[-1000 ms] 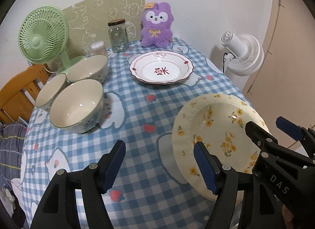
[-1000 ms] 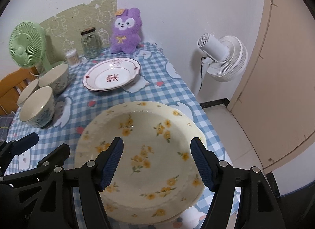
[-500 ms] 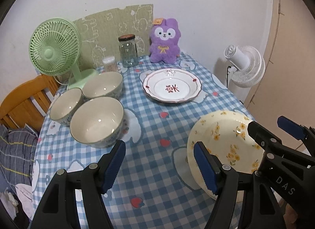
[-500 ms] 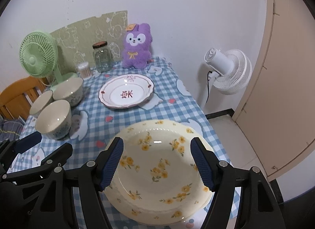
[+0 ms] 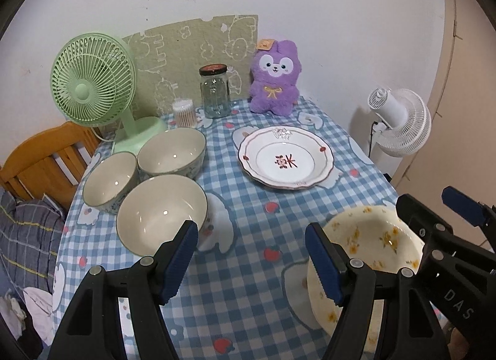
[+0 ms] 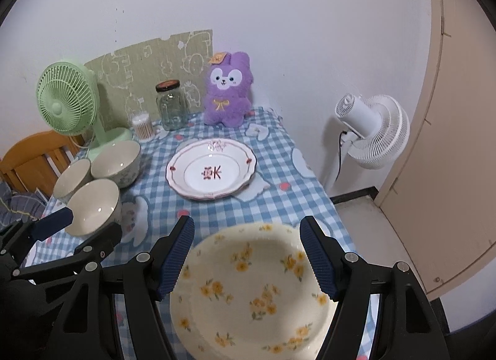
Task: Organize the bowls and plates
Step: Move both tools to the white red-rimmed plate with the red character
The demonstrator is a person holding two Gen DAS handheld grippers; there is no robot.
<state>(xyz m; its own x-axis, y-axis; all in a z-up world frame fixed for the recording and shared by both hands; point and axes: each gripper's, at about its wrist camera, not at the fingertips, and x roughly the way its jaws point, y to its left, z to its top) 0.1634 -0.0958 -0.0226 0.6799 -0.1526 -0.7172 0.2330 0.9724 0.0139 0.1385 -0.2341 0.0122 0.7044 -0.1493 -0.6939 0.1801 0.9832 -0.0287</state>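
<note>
A cream plate with yellow flowers [image 6: 254,291] lies at the table's near right, below and between the open fingers of my right gripper [image 6: 248,256]; it also shows in the left wrist view [image 5: 369,254]. A white plate with a red rim and red mark [image 5: 285,157] [image 6: 212,172] sits mid-table. Three cream bowls [image 5: 161,212] [image 5: 172,152] [image 5: 110,177] cluster at the left. My left gripper [image 5: 251,264] is open and empty above the tablecloth, right of the nearest bowl.
At the back stand a green desk fan [image 5: 93,87], a glass jar [image 5: 214,92], a cotton-swab tub [image 5: 184,113] and a purple plush toy [image 5: 274,78]. A white floor fan [image 6: 369,130] stands off the table's right edge. A wooden chair [image 5: 40,158] is at the left.
Both grippers have pulled back and up from the table, so the whole scene looks farther away. The flowered plate now sits lower in both views. Both grippers stay open.
</note>
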